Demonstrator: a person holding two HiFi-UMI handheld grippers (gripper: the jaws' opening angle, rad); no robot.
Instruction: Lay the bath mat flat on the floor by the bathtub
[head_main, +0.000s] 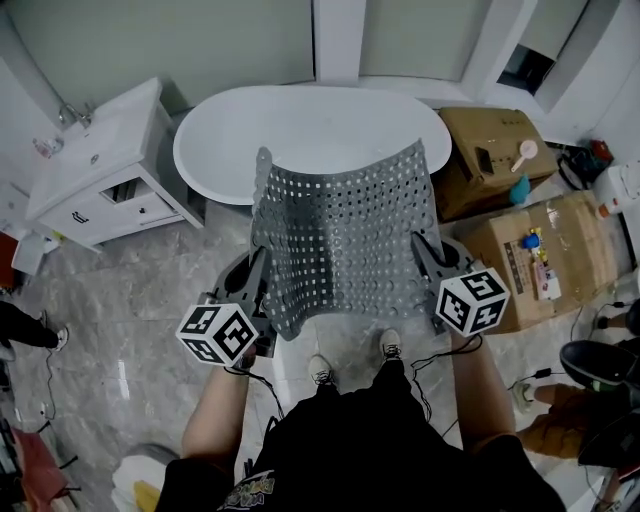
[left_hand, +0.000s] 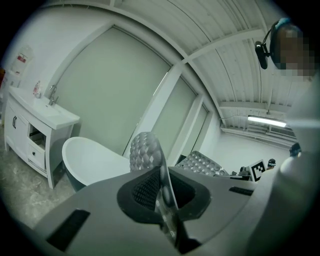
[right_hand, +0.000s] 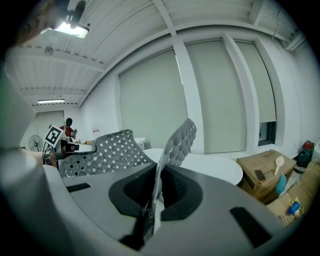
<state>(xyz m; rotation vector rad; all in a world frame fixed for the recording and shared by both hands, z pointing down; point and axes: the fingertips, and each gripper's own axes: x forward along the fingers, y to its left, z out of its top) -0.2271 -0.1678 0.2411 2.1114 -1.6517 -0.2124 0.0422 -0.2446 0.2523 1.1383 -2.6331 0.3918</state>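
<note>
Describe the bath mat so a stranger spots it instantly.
Start at the white oval bathtub at the top of the head view. In front of it, a grey rubber mat is held up by the left gripper and right gripper. It alone is sheet-like and peppered with round holes.

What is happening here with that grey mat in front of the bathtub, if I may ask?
A person stands facing the white bathtub, holding a grey perforated bath mat in the air with a gripper in each hand. The left gripper is shut on the mat's left edge and the right gripper on its right edge, so the mat is spread between them, its far end raised towards the tub. It has not yet been laid on the marble floor.
</note>
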